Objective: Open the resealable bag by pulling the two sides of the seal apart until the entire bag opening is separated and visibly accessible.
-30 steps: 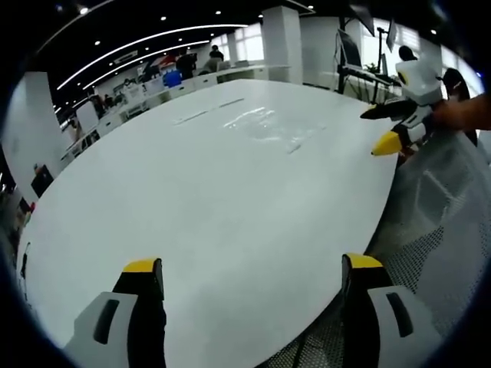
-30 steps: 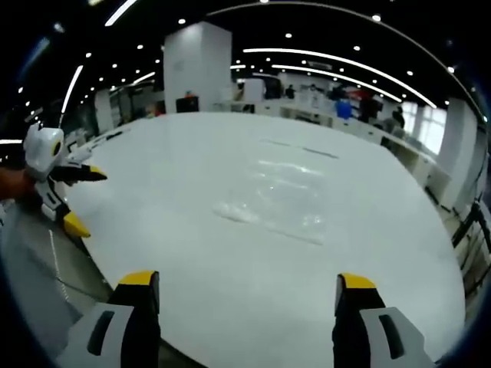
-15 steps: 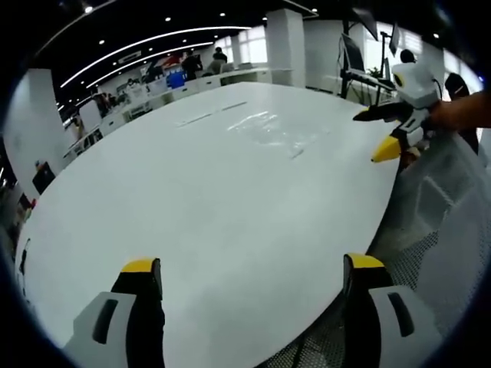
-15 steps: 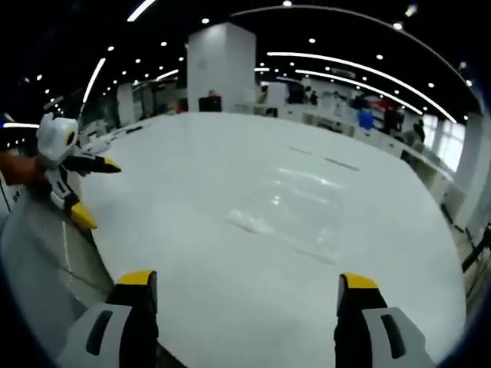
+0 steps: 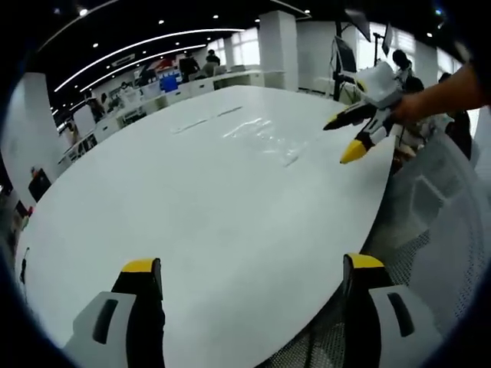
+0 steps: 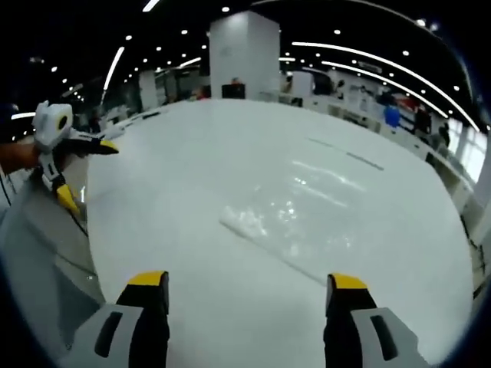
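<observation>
Flat on the table (image 6: 192,153), the bag (image 6: 307,207) lies diagonal; both hand-held grippers (image 6: 249,287) (image 5: 253,268) gape empty.

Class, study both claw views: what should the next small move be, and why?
Probably ease the right claw down toward the near edge of the clear plastic resealable bag. The bag lies flat and untouched on the round white table, and both open claws hang short of it, the left claw farther away.

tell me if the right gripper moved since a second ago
Yes. In the left gripper view the right gripper has come in from the table's edge over the white table, toward the clear bag.
</observation>
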Demonstrator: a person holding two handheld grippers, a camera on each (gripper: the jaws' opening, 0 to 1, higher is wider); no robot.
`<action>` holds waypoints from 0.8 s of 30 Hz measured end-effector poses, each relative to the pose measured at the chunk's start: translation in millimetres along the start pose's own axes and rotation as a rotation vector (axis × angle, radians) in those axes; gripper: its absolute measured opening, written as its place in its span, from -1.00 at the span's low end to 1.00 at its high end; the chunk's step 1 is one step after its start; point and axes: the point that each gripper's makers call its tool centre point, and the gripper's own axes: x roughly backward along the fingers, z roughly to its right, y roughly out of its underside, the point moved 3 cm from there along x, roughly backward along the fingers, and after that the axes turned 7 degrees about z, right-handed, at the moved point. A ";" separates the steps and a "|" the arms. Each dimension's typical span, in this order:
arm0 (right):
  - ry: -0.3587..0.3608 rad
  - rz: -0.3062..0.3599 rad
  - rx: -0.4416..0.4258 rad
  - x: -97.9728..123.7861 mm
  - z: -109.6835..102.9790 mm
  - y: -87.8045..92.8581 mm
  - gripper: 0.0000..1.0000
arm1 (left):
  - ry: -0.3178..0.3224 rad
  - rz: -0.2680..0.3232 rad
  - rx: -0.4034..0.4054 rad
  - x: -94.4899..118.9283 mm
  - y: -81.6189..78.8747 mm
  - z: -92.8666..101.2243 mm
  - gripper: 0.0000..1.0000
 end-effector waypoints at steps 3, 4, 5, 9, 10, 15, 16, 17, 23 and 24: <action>-0.014 -0.025 -0.002 -7.9 4.5 1.0 0.56 | 0.004 0.014 0.000 1.3 -3.7 -0.2 0.92; -0.015 -0.029 -0.005 -13.1 7.4 2.4 0.53 | 0.007 0.023 0.017 0.8 -5.0 0.8 0.91; -0.018 -0.039 -0.010 -15.7 7.7 4.0 0.51 | 0.012 0.026 0.020 0.6 -5.3 1.7 0.91; -0.019 -0.059 -0.020 -23.7 10.0 4.8 0.47 | 0.010 0.014 0.000 1.2 -4.1 2.2 0.91; -0.022 -0.056 -0.027 -24.9 9.8 3.9 0.46 | 0.011 0.016 0.002 1.7 -4.3 2.3 0.91; -0.032 -0.076 -0.048 -30.6 8.2 5.9 0.44 | 0.010 0.018 0.002 4.1 -5.2 1.1 0.89; -0.038 -0.072 -0.053 -30.6 6.1 4.9 0.40 | 0.006 0.022 -0.009 4.3 -6.1 0.1 0.87; -0.059 -0.062 -0.058 -31.4 0.6 2.5 0.35 | 0.004 0.028 -0.019 4.3 -7.6 -0.8 0.84; -0.156 -0.069 -0.050 -33.8 -26.7 -2.4 0.09 | 0.010 0.026 -0.011 -0.2 -8.7 -1.5 0.84; -0.155 -0.074 -0.038 -33.7 -26.0 -2.3 0.04 | 0.012 0.026 -0.013 -0.6 -9.1 -1.0 0.85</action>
